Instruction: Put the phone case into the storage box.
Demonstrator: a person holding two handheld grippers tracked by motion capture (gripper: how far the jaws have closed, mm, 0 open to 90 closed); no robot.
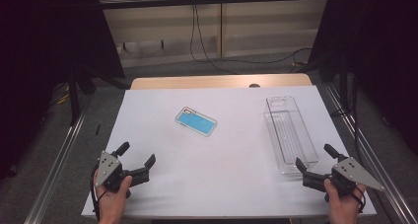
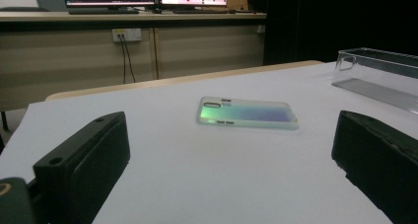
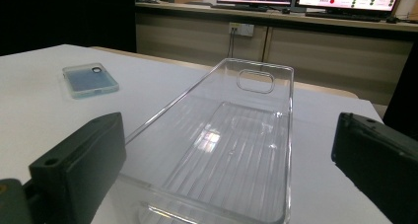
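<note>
Phone case (image 1: 196,121): blue, clear-rimmed, lay flat at frame centre, possibly face down.
Clear tray (image 1: 290,133): empty, at right.
Left gripper (image 1: 137,159): jaws wide, holding nothing.
Right gripper (image 1: 316,157): jaws wide, empty, beside tray's near end.

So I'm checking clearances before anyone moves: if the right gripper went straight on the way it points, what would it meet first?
Most likely the near end of the clear plastic tray, which lies directly ahead of the open right gripper; how close it sits is hard to judge.
</note>
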